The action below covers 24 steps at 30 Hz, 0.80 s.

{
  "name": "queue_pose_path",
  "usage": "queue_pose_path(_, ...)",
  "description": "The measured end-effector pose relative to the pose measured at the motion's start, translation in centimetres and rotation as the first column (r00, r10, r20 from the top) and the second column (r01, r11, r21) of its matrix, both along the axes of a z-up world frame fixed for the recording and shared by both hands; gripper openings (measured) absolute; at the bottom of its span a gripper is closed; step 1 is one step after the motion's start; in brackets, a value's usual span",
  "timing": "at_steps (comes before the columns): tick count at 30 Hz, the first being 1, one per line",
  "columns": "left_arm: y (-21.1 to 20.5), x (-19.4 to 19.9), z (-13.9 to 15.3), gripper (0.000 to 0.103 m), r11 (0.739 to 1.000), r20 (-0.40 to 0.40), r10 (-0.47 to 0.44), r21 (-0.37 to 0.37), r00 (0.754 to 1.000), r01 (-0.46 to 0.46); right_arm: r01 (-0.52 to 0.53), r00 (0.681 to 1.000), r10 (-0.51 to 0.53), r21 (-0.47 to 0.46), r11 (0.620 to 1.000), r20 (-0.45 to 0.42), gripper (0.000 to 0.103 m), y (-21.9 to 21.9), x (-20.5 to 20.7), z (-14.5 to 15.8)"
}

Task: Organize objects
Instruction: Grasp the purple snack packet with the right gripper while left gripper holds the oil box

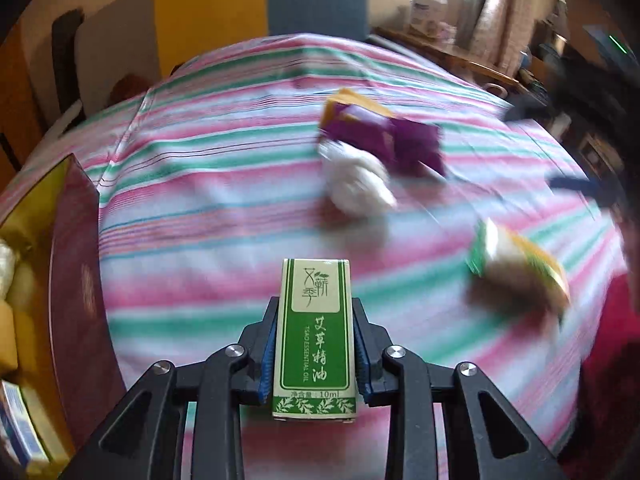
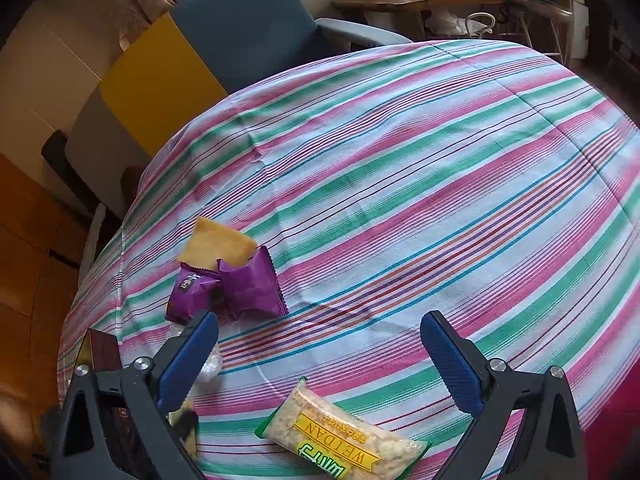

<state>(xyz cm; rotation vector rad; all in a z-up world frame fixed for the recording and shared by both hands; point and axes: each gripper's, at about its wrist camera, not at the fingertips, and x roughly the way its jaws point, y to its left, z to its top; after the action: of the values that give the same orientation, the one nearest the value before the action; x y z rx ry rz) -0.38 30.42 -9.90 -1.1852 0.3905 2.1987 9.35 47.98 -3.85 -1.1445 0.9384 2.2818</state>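
The left gripper (image 1: 315,344) is closed on a small green and white box of essential oil (image 1: 314,340); its blue pads press on both long sides of the box, and the box stands up between them with its printed face toward the camera. Under it is the table with a striped cloth (image 1: 224,208) in pink, green and white. At the left edge of this view there is a dark red box (image 1: 80,264), open, with some yellow and white things inside. Farther on the cloth lie two purple snack packets (image 1: 384,136), touching each other, with a white wrapped item (image 1: 358,184) just beside them, and a green and yellow snack bag (image 1: 520,272) more to the right; all these are blurred. The right gripper (image 2: 320,364) has its jaws wide apart and holds nothing. It hangs above the cloth, and the snack bag with the word WEIDAN (image 2: 344,436) lies on the table below it, between the two fingers but not touched by them. A yellow cracker packet (image 2: 218,246) lies behind the purple packets.
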Motion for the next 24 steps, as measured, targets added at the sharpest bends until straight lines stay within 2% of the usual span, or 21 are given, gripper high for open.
queue_pose_path(5, -0.6, 3.6, -0.4, 0.031, 0.997, -0.117, -0.081, -0.013, 0.990, 0.080, -0.049, 0.999, 0.049, 0.037, 0.998, -0.001, 0.095, -0.9, -0.4, 0.4)
queue_pose_path(8, -0.9, 2.9, -0.6, 0.030, 0.996, -0.103, -0.087, 0.025, 0.991, 0.090, -0.101, 0.995, 0.102, 0.055, 0.993, 0.001, 0.085, -1.7, -0.9, 0.5)
queue_pose_path(10, -1.0, 3.0, -0.7, 0.031, 0.993, -0.127, -0.104, 0.035, 0.986, 0.110, -0.137, 0.990, 0.137, 0.058, 0.989, 0.019, 0.076, -2.2, -1.4, 0.2)
queue_pose_path(12, -1.2, 3.5, -0.9, 0.031, 0.992, -0.160, -0.111, 0.038, 0.981, 0.119, -0.165, 0.986, 0.163, 0.062, 0.984, 0.040, 0.071, -2.7, -1.8, -0.2)
queue_pose_path(15, -1.2, 3.9, -1.1, 0.031, 0.992, -0.191, -0.115, 0.034, 0.975, 0.124, -0.198, 0.979, 0.195, 0.065, 0.978, 0.054, 0.069, -3.3, -2.3, -0.6)
queue_pose_path(20, -1.4, 3.8, -1.3, 0.030, 0.990, -0.191, -0.117, 0.053, 0.975, 0.129, -0.258, 0.965, 0.256, 0.032, 0.966, 0.049, 0.069, -4.7, -3.1, -1.0)
queue_pose_path(24, -1.6, 3.5, -1.4, 0.030, 0.989, -0.184, -0.116, 0.066, 0.976, 0.131, -0.279, 0.960, 0.280, -0.020, 0.960, 0.006, 0.069, -5.6, -3.9, -0.8)
